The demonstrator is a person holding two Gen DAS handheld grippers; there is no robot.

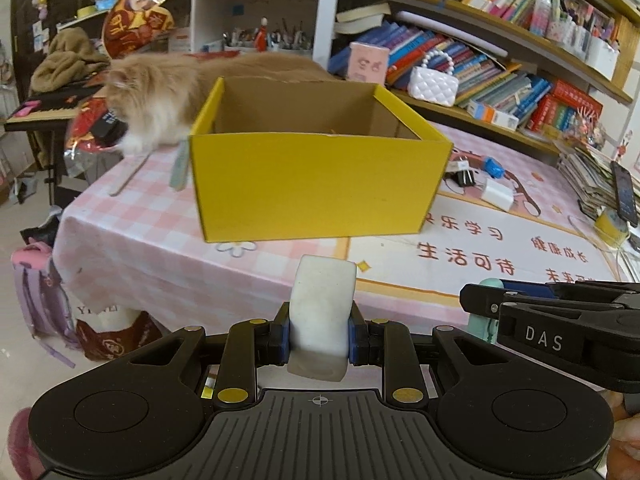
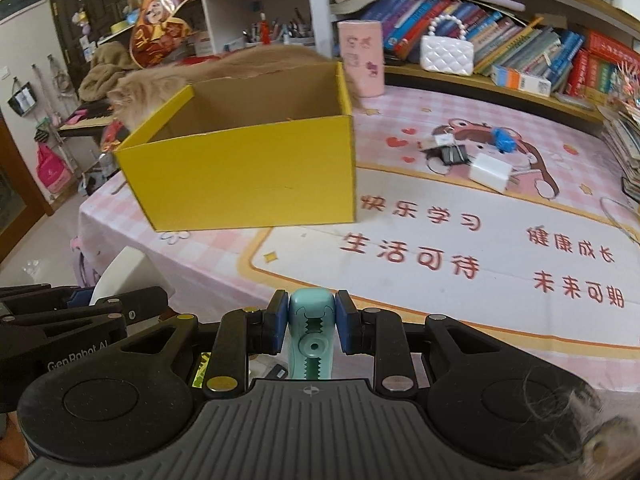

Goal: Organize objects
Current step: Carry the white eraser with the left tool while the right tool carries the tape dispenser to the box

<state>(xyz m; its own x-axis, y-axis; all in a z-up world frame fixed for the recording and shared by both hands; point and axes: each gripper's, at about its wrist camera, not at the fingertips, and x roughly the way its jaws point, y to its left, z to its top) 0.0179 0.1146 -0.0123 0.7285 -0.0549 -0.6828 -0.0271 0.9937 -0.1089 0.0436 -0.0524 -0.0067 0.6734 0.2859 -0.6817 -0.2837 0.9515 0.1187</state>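
1. At the far left a fluffy ginger cat point(image 1: 160, 96) stands on the bench point(image 1: 168, 216) right behind the yellow cardboard box point(image 1: 316, 184), head down past the bench edge; it is the one thing that could wander into the way.
2. The box sits open-topped near the bench's left end, and from here its inside looks nearly bare, though the floor of it is mostly hidden.
3. The left gripper point(image 1: 320, 338) is clamped on a white rectangular block point(image 1: 322, 312), possibly an eraser or a charger, held in the air short of the box's near wall.
4. The right gripper point(image 2: 311, 326), just beside it, is clamped on a mint-green correction tape dispenser point(image 2: 312, 334), also off the bench.
5. I'd judge both are mid-carry: each needs lifting over the near wall, then letting go inside, one at a time so the two tools do not knock together.
6. To the right, well apart from the box, lie a black binder clip point(image 2: 452, 154), a white plug adapter point(image 2: 490, 172) and a small blue object point(image 2: 503, 139), likely next.
7. Further right, stacked books point(image 1: 588, 184) and a phone point(image 1: 625, 194) edge the bench.
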